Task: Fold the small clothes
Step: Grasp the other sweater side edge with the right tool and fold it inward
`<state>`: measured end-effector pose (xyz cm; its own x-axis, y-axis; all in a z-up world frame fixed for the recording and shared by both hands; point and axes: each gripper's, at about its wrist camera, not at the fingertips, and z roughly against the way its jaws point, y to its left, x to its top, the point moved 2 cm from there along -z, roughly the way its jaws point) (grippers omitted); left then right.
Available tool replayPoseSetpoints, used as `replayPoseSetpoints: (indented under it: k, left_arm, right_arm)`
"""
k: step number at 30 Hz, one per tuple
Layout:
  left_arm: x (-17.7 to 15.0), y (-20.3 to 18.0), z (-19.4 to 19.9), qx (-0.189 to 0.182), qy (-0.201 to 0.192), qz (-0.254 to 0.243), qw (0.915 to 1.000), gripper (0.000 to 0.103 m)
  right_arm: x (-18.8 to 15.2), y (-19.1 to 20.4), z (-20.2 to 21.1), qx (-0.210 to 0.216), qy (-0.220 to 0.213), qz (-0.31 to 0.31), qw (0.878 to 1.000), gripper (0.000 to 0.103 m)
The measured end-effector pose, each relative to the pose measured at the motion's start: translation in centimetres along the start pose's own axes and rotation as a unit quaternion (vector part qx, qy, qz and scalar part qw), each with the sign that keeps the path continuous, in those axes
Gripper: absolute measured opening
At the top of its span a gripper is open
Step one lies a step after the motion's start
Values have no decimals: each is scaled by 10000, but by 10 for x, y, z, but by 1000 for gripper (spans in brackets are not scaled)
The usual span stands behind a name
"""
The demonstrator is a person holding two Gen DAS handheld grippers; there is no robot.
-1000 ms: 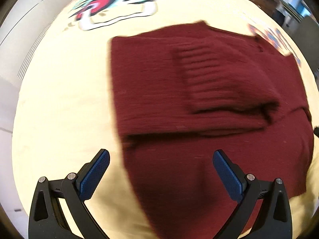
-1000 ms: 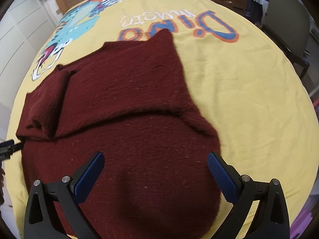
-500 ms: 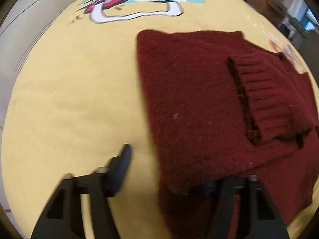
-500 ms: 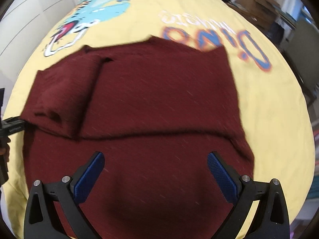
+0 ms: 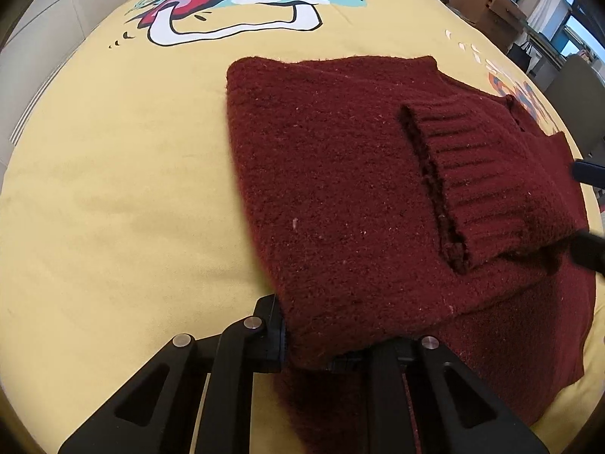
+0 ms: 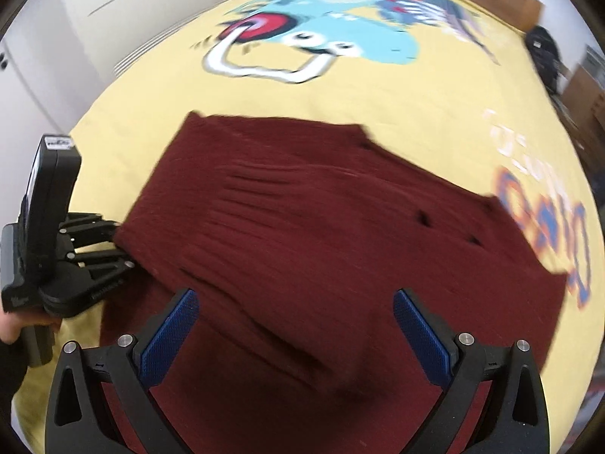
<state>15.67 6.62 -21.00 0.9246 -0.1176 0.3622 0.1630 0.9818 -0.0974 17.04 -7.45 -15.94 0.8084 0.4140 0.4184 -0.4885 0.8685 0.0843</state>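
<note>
While the left gripper (image 5: pixel 321 344) is clamping the near folded edge of the maroon sweater (image 5: pixel 359 196), the left wrist view is showing that sweater lying on the yellow bedspread (image 5: pixel 113 189), its ribbed cuff (image 5: pixel 484 174) folded across the top. Cartoon dinosaur print (image 5: pixel 242 3) is sitting beyond it.

Right wrist view, blurred: right gripper (image 6: pixel 295 329) is hanging over the sweater (image 6: pixel 321 234) with blue pads (image 6: pixel 170 336) spread wide, gripping nothing. The left gripper (image 6: pixel 117 249) is pinching the sweater's left edge.
</note>
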Motion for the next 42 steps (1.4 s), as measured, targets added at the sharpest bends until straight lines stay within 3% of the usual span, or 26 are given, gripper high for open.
replayPoseSetpoints:
  k: [8,9,11,12,13,19,23,34,38,40,42]
  left_arm:
    - [0,1,2,-27,64,5,10000,12]
    - [0,1,2,-29,70,8,10000,12]
    - [3,0,1,-26,87,-1,10000,12]
    - [3,0,1,-24,90,-3,10000,12]
    - [3,-1,1,-31,92,8,10000,12]
    - [5,2,4,-48,116,31,9999,12]
    - [7,-1,4,-19,116,22,9999,12]
    - [10,-7,4,102,194,10,9998,12]
    - [10,-8,3,125,208,-17,9997,12]
    - [11,-9,3,124,217,-24,9997,12]
    - [11,-9,2,120,219,-27,9997,12]
  right_arm:
    - [9,24,-55,82,511,251,9983,91]
    - [7,24,-59,26,539,291,9981,84]
    - [3,21,-62,-248,540,425,9973,58]
    - [3,17,-58,-419,470,438,9971,26]
    - [3,13,-53,-454,390,381,9975,21]
    - [7,-41,-4,125,-154,-561,9982,20]
    - [-4,-82,25,80,-341,-1030,9941,20]
    - [-68,-157,4,66,94,-2121,9772,22]
    - [-82,-170,-2,-28,153,-2334,9723,39]
    - [-89,-175,2,-187,202,-2347,9717,61]
    - [-98,-184,9,-364,278,-2401,9697,68]
